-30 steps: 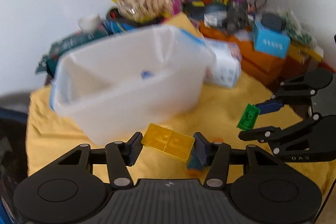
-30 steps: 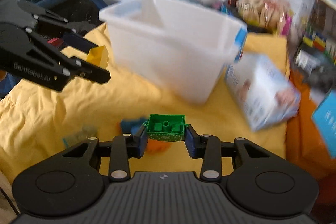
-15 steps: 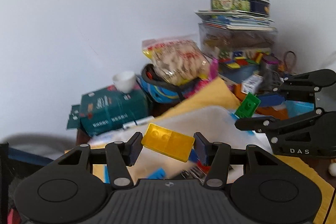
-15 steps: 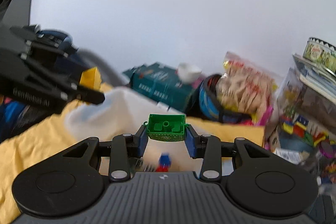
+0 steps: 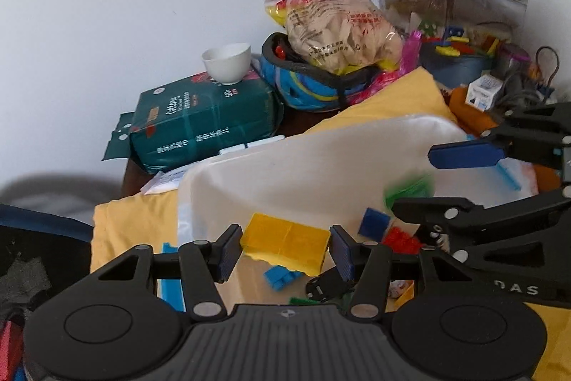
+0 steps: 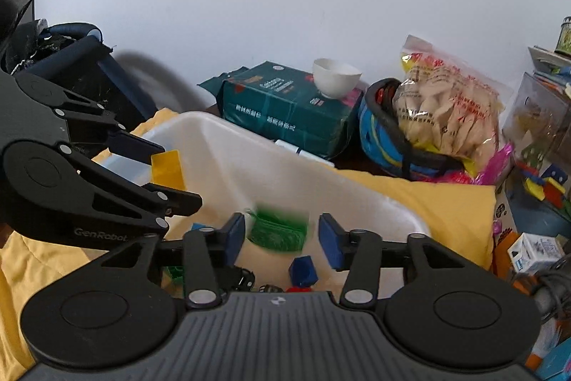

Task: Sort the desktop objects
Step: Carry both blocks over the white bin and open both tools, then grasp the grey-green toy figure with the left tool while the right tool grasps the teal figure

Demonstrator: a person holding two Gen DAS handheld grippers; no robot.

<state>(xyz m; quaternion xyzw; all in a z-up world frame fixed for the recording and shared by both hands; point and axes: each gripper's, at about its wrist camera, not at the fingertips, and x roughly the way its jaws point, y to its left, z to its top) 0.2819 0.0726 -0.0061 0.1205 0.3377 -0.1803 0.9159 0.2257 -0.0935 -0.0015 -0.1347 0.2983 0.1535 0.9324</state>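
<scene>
The white bin (image 5: 321, 166) looks like smooth, half-clear plastic with a soft shine, and the yellow brick (image 5: 285, 243) is glossy, see-through plastic. The yellow cloth (image 6: 428, 199) under the bin is matt and a little wrinkled, while the snack bag (image 5: 335, 27) is shiny thin plastic film and the green pack (image 5: 203, 127) has also a glossy wrap. The small white cup (image 5: 226, 63) seems smooth glazed ceramic, and the gripper bodies are matt black plastic with blue pads (image 5: 228, 252) of a fine ribbed texture

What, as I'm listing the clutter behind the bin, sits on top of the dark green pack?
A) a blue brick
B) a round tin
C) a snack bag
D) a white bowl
D: the white bowl stands upright on top of the dark green pack, close to the wall.
</scene>
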